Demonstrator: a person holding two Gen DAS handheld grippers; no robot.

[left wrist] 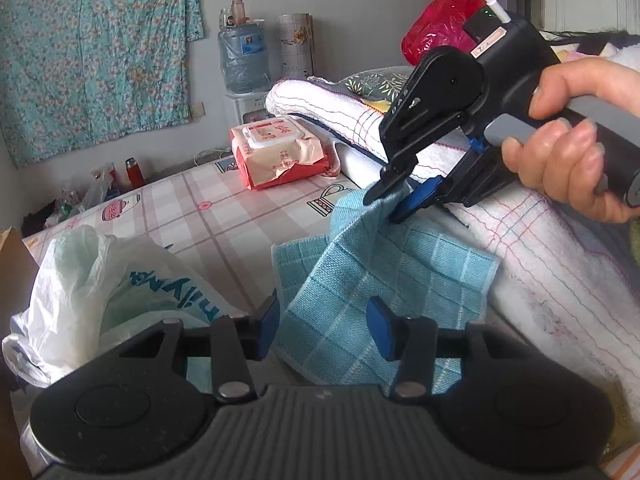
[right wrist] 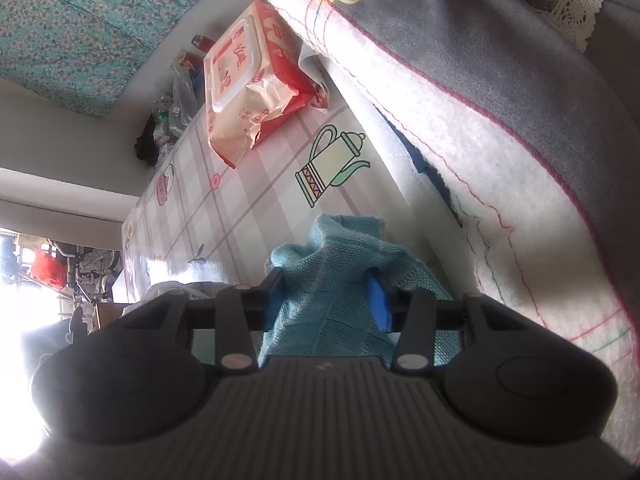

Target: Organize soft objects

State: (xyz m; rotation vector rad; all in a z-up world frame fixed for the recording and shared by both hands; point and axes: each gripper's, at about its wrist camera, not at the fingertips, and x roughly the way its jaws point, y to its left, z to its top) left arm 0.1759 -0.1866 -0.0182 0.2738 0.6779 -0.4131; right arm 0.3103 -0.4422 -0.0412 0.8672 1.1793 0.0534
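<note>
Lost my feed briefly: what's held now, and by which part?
Right tongs pinch the blue cloth at a bunched upper corner; left tongs are open, gripping nothing.

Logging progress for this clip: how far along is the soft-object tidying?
Early. Done: nothing clearly; white blankets lie stacked behind. In hand: the right gripper pinches the blue towel, lifting one corner. The left gripper is open around the towel's lower part. Left: folding and placing it.

Both wrist views close over table, sharing blue towel (left wrist: pixel 384 280) (right wrist: pixel 332 280)
</note>
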